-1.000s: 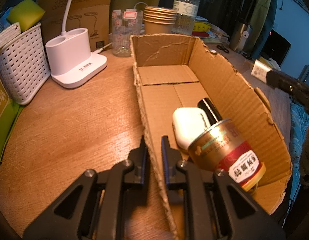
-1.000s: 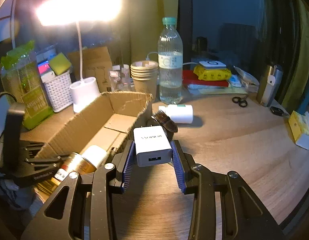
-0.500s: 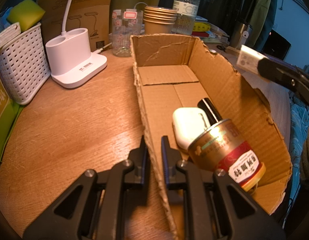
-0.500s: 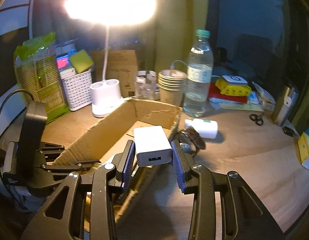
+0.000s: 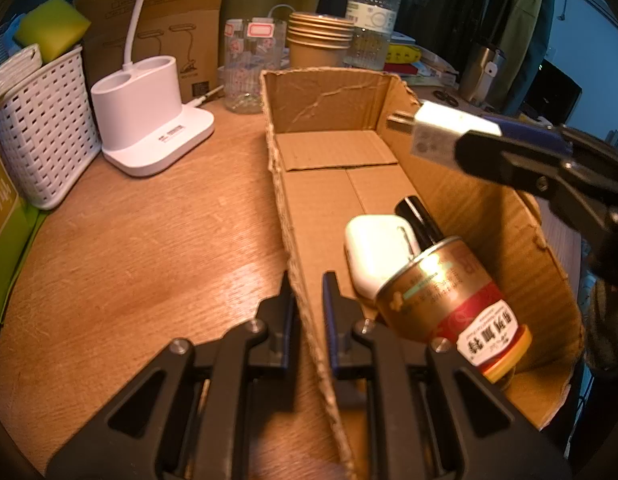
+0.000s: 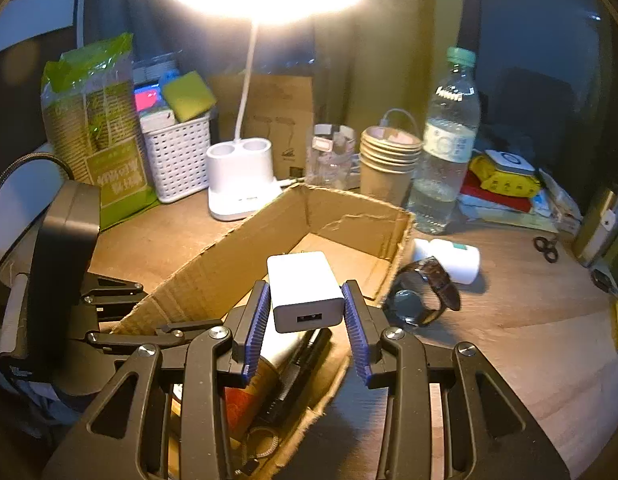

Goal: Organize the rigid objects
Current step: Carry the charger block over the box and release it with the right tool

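My right gripper (image 6: 305,312) is shut on a white USB charger (image 6: 303,290) and holds it above the open cardboard box (image 6: 349,216). The charger (image 5: 445,132) also shows in the left wrist view, over the box's right wall. My left gripper (image 5: 307,292) is shut on the box's left wall (image 5: 285,208). Inside the box lie a gold and red can (image 5: 441,296), a white case (image 5: 375,252) and a black cylinder (image 5: 417,216). A wristwatch (image 6: 421,292) and a white tube (image 6: 449,258) lie on the desk right of the box.
A white lamp base (image 5: 149,120), a white basket (image 5: 41,128), a glass jar (image 5: 249,68), paper cups (image 5: 319,42) and a water bottle (image 6: 447,144) stand behind the box. Scissors (image 6: 547,248) lie at the far right.
My right gripper has carried the charger left, from over the desk beside the box to above the box's inside. My left gripper has stayed shut on the box wall.
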